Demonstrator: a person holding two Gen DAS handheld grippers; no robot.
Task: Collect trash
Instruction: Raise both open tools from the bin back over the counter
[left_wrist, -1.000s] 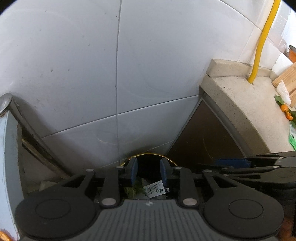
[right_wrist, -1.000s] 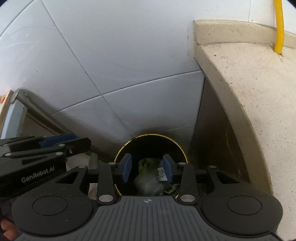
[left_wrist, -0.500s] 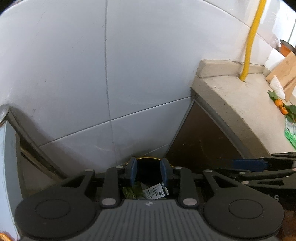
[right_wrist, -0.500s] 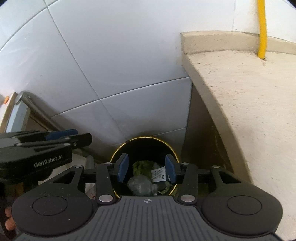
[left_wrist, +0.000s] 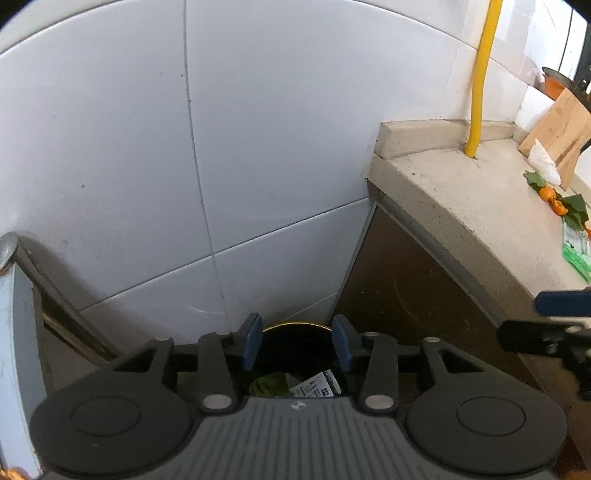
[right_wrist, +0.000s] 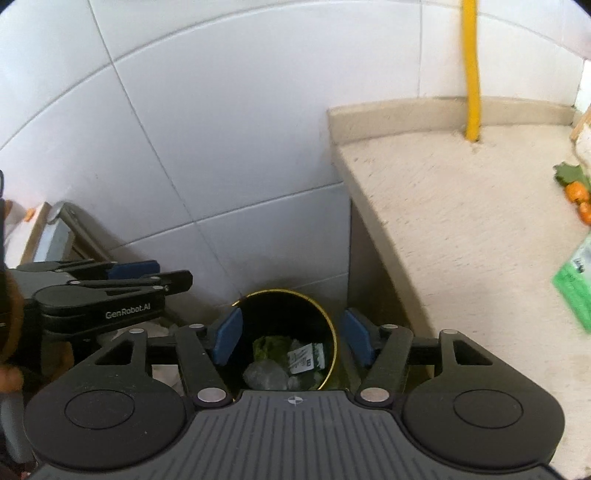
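At lower centre, the gold-rimmed bin (right_wrist: 334, 332) is half hidden behind both tools. The left gripper (left_wrist: 295, 345) and right gripper (right_wrist: 293, 336) are opening, empty. The scraps (right_wrist: 288, 360) inside blur together.

Black bin (right_wrist: 328, 325) with gold rim; white wall tiles (right_wrist: 221, 129); yellow pipe (right_wrist: 471, 74); speckled beige bench (right_wrist: 461, 240); green packet (right_wrist: 576, 280) far right.

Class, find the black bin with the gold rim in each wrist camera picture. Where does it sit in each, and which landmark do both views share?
Left wrist: black bin at bottom centre, mostly hidden behind the gripper body.
Right wrist: bin at lower centre, trash visible inside.
Shared landmark: the yellow pipe rising from the stone counter.
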